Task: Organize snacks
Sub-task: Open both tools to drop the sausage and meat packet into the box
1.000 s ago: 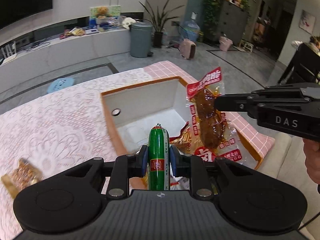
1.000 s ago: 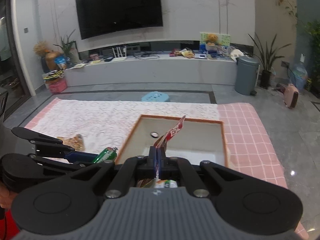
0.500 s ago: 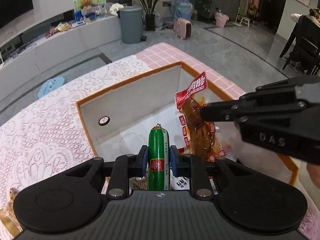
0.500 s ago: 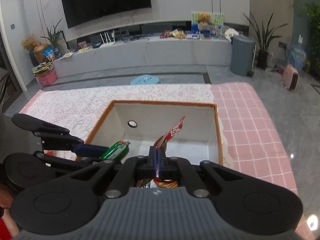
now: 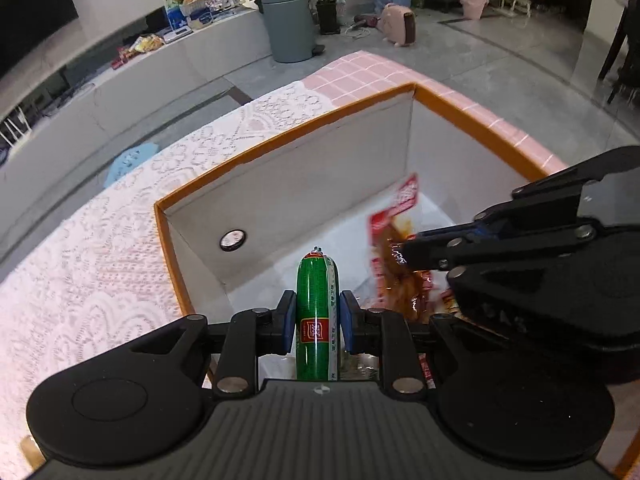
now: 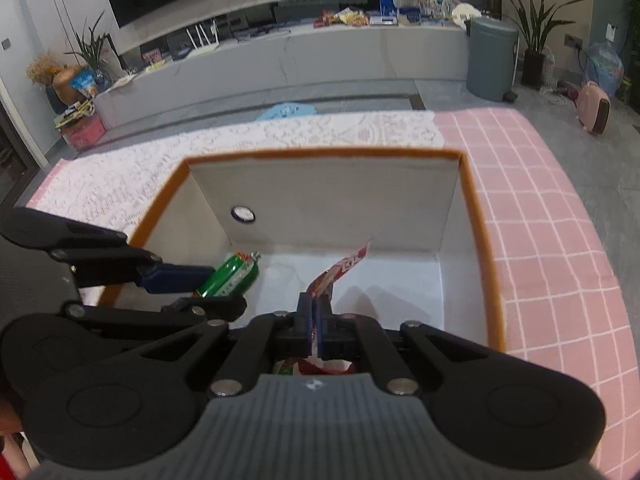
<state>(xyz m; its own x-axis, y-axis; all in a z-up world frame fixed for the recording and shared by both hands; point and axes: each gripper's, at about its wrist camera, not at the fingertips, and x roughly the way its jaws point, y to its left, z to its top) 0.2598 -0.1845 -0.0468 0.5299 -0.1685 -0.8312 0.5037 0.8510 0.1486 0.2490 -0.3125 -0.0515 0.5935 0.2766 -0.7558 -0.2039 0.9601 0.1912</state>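
Observation:
An open box with an orange rim (image 5: 280,136) (image 6: 320,154) and pale inner walls stands on the table. My left gripper (image 5: 317,322) (image 6: 200,286) is shut on a green sausage stick (image 5: 316,312) (image 6: 230,276), held over the box's near left part. My right gripper (image 6: 316,320) (image 5: 408,252) is shut on a red and clear meat snack packet (image 6: 340,270) (image 5: 394,248), which hangs inside the box to the right of the sausage. Other snack wrappers (image 6: 316,366) show under the right gripper, mostly hidden.
The table wears a white lace cloth (image 5: 80,272) and a pink checked cloth (image 6: 540,208). A round hole (image 5: 233,239) marks the box's far wall. Beyond the table lie a grey bin (image 5: 290,24), a low TV bench (image 6: 280,56) and open floor.
Both grippers have sunk and moved forward over the box, so the sausage and the packet now hang within its walls. Their grips are unchanged.

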